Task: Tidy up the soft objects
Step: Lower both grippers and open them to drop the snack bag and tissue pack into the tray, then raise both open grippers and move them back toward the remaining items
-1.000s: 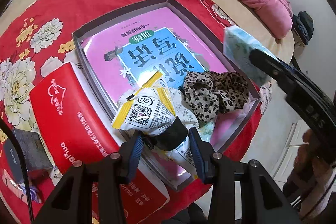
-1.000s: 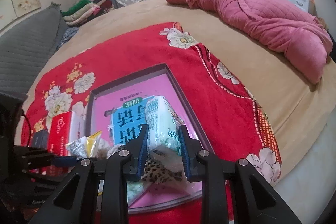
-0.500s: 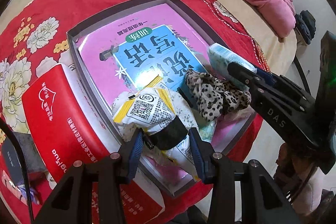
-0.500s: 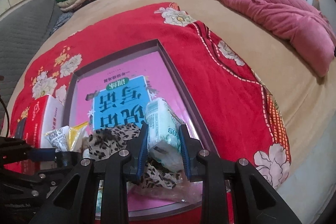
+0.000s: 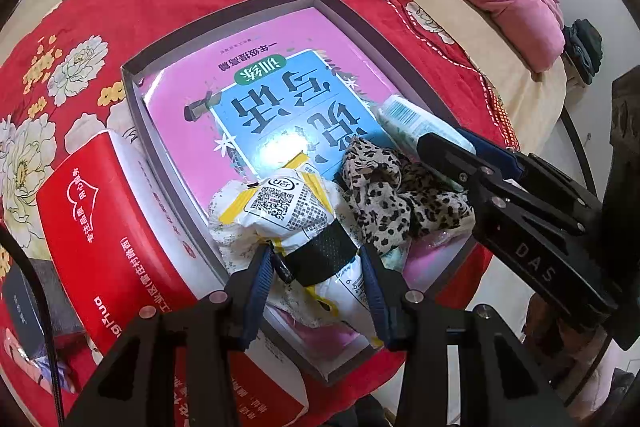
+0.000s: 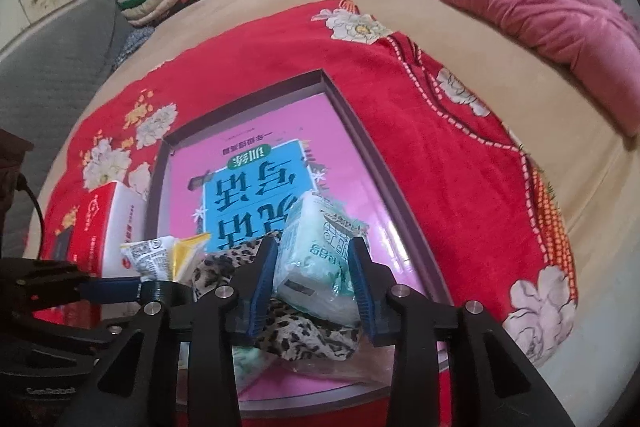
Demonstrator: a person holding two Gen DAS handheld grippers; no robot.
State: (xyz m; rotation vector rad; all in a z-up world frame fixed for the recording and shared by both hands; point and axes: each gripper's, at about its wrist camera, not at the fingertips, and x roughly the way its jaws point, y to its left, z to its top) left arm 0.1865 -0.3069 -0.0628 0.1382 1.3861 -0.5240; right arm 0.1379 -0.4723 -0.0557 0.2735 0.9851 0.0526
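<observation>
The left gripper (image 5: 316,267) pinches a yellow-white packet (image 5: 280,211) and the right gripper (image 6: 314,283) pinches a tissue pack (image 6: 316,251), both low in the frame over the tray (image 5: 224,11). The leopard cloth (image 5: 396,191) already lies inside; I judge both packs must yet be released, and the red box (image 5: 100,227) at left waits outside.

left gripper (image 5: 320,279): black angular arms, blue finger pads, silver screws | right gripper (image 6: 316,283): same black frame, blue ribbed pads, silver screws, "DAS" lettering on its side | thin black cable (image 5: 40,307) at left edge

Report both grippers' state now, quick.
Left gripper: closed on the yellow-and-white packet.
Right gripper: closed on the green-and-white tissue pack.
</observation>
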